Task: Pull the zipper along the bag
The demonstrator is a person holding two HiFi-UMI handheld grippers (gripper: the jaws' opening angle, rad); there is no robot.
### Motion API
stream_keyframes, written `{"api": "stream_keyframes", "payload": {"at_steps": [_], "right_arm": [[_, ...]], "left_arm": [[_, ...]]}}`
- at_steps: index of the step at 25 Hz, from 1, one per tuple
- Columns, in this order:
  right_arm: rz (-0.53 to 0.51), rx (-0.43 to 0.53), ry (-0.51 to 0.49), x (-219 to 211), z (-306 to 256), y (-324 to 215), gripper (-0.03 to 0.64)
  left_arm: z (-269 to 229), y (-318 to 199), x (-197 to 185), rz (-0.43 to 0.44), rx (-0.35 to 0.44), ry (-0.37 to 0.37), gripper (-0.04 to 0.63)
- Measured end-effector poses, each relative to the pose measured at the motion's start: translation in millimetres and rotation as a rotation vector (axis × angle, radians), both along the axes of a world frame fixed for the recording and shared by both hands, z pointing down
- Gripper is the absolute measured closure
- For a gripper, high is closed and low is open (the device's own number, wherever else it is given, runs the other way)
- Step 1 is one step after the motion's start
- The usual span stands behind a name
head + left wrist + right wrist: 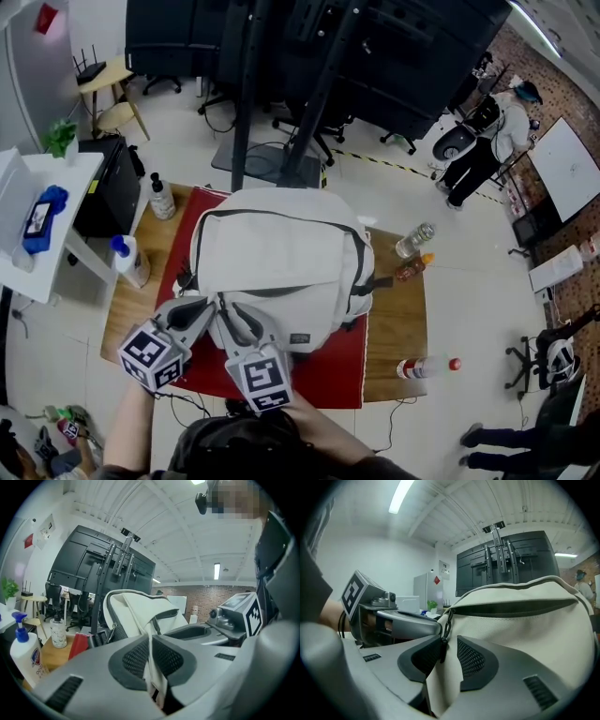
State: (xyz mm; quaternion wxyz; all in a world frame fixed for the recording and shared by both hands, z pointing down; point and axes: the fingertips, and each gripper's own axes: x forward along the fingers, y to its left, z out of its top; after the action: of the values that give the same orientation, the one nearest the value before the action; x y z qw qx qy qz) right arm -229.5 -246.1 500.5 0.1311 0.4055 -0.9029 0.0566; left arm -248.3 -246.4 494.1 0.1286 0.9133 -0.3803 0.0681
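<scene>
A cream backpack (281, 253) lies on a red mat (323, 375) on a wooden table (398, 323). Both grippers are at its near left corner. My left gripper (200, 307) is shut on a fold of the bag's cream fabric (151, 634), which runs up between its pads (136, 658). Just to its right, my right gripper (239, 317) stands open against the bag. In the right gripper view the dark zipper pull (444, 627) hangs between the jaws, close to the left pad (423, 658), with cream fabric behind it. The dark zipper line (515, 609) runs off to the right across the bag.
A clear pump bottle (161, 199) and a blue-topped spray bottle (129, 261) stand at the table's left edge. Three drink bottles (414, 241) lie along the right side. A white side table (37, 225) stands to the left, a dark rack (309, 56) behind, and a person (487, 141) at back right.
</scene>
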Motion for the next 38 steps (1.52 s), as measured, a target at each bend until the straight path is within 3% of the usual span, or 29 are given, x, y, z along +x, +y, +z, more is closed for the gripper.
{"api": "stream_keyframes", "payload": {"at_steps": [8,10,12,20,25,31,36,38], "right_arm": [[-0.017,0.107,0.138,-11.5,6.9,-6.1,0.506],[-0.025,0.099,0.121,-11.3,6.4,-6.1,0.505],[-0.041,0.09,0.104,-11.2,6.2,-3.9,0.564],[-0.119,0.066,0.0,-0.7,-10.1,5.6,0.569],[-0.2,0.045,-0.137,13.5,-30.1,16.2,0.569],[-0.191,0.078,-0.13,36.8,-44.1,10.3,0.569],[-0.209,0.049,-0.221,49.6,-53.6,10.3,0.569],[-0.222,0.067,-0.21,53.8,-56.9,11.1,0.569]], "left_arm": [[3.2,-1.8,-1.2,0.009,-0.004,0.013,0.541],[2.1,-2.2,-0.5,0.005,-0.009,0.011,0.541],[1.0,-2.5,-0.1,0.001,-0.012,0.009,0.541],[1.1,-3.4,-1.5,-0.056,-0.028,0.005,0.541],[0.7,-0.5,1.0,-0.096,-0.025,-0.012,0.543],[-7.4,6.9,4.1,-0.139,-0.012,-0.001,0.546],[-15.9,12.5,6.2,-0.165,-0.002,0.012,0.546],[-18.8,15.4,8.1,-0.171,-0.001,0.018,0.548]]}}
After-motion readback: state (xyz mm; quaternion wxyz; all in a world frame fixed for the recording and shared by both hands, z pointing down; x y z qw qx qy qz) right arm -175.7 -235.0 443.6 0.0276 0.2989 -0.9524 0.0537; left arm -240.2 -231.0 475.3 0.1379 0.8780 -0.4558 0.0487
